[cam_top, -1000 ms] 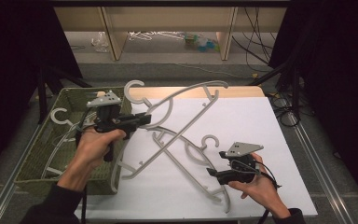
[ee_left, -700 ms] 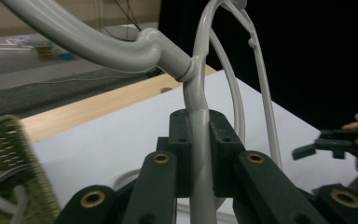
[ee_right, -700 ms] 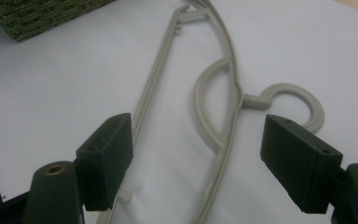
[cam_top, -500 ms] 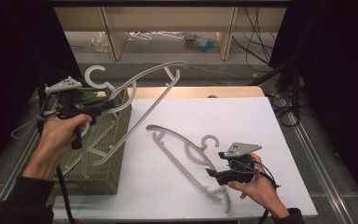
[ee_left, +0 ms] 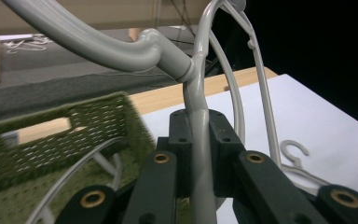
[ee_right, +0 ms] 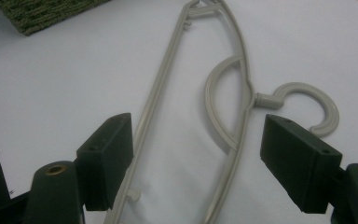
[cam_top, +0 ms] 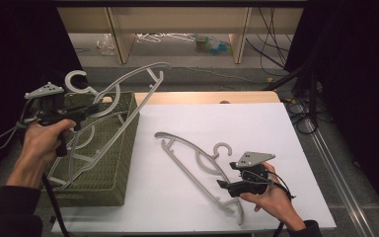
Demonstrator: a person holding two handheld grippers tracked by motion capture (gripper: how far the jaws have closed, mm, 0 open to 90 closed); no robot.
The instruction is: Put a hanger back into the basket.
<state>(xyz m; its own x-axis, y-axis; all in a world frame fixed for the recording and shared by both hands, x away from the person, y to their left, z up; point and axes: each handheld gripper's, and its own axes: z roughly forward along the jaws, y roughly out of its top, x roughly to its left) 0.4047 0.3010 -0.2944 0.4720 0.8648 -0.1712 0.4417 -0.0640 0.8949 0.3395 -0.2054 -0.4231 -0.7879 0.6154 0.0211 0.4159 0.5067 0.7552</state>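
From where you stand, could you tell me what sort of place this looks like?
Probably a lab recording station, not a home: a white-topped table ringed by black curtains, loose cables on the floor, and bare wooden shelving behind.

Left gripper (cam_top: 81, 111): black pistol-grip body; grey three-cornered plate on top; a pale looped cable trails from its rear
Left gripper fingers (ee_left: 182, 140): matt black blocks with small screw holes; brass-coloured pivot bushings on the links below
Right gripper (cam_top: 224, 183): black body; grey three-cornered plate with dark holes; thin black cable behind
Right gripper fingers (ee_right: 107, 158): black rectangular pads; one brass bushing per link
Sleeves: dark, long, reaching the wrists
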